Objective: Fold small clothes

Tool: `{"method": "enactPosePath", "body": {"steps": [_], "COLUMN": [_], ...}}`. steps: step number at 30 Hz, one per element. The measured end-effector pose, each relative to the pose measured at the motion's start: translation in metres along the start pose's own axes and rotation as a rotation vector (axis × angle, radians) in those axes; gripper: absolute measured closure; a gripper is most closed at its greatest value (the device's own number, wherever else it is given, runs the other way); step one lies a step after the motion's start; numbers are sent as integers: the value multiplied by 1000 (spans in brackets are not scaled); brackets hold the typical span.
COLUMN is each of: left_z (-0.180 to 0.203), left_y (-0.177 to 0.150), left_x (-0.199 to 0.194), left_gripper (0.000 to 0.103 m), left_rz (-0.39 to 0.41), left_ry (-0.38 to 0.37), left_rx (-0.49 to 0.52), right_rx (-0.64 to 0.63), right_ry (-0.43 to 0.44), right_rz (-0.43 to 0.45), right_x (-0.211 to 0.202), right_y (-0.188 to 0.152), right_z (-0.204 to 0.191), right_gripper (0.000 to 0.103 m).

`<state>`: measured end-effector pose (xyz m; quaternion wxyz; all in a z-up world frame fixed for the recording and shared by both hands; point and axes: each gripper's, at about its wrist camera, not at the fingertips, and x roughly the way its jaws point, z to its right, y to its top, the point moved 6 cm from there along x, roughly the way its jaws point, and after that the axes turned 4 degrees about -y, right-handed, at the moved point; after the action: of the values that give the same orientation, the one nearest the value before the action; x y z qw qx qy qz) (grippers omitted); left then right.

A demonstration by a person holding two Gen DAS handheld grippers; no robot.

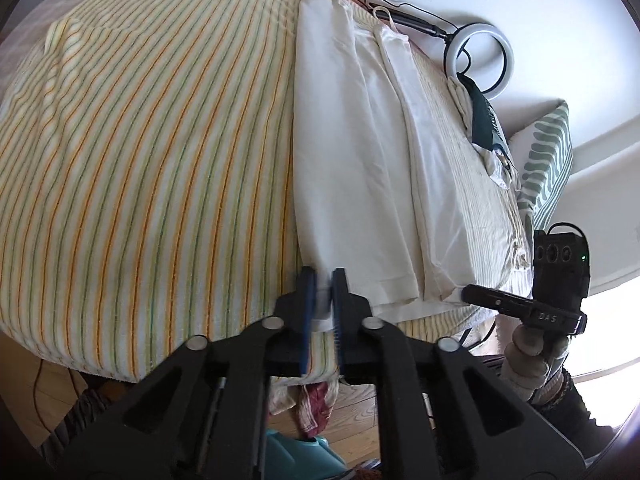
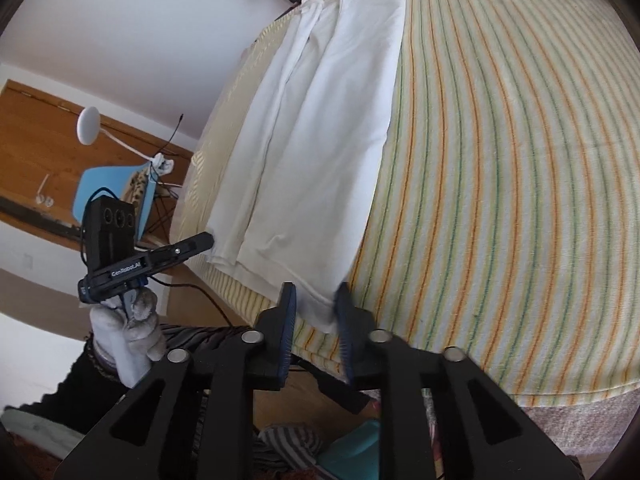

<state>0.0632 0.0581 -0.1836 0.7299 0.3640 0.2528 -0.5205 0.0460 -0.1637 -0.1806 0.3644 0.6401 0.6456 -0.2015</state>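
Observation:
A white garment (image 1: 360, 152) lies in a long folded strip on the striped bedspread (image 1: 140, 140), running from the near edge to the far end. My left gripper (image 1: 323, 296) is closed on its near corner, with white cloth between the blue pads. In the right wrist view the same garment (image 2: 312, 132) shows, and my right gripper (image 2: 316, 312) has the other near corner between its fingers, which stand a little apart. Each gripper shows in the other's view, the right one (image 1: 480, 294) and the left one (image 2: 200, 242), at the garment's near hem.
A ring light (image 1: 480, 60) and a dark garment (image 1: 484, 120) lie at the far side of the bed. A patterned pillow (image 1: 548, 160) sits by the wall. A blue chair (image 2: 116, 188) and a lamp (image 2: 88, 124) stand beyond the bed. Clothes and a teal container (image 2: 352, 448) are on the floor below.

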Motion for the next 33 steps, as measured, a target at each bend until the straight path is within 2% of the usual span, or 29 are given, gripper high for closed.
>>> {"method": "enactPosePath", "body": {"steps": [5, 10, 15, 22, 28, 33], "left_z": [10, 25, 34, 34, 25, 14], "left_y": [7, 28, 58, 104, 134, 146], "left_x": [-7, -17, -20, -8, 10, 26], "left_gripper": [100, 101, 101, 101, 101, 101], "left_rz": [24, 71, 118, 143, 156, 140], "left_ry": [-29, -39, -31, 3, 35, 53], "left_rx": [9, 32, 24, 13, -6, -27], "right_rx": [61, 56, 7, -20, 42, 79], "right_ry": [80, 128, 65, -35, -81, -98], "right_rz": [23, 100, 173, 206, 219, 202], "right_x": [-5, -25, -41, -38, -28, -14], "right_y": [4, 22, 48, 84, 114, 130], "right_z": [2, -11, -21, -23, -3, 5], "right_gripper": [98, 99, 99, 99, 99, 99]}}
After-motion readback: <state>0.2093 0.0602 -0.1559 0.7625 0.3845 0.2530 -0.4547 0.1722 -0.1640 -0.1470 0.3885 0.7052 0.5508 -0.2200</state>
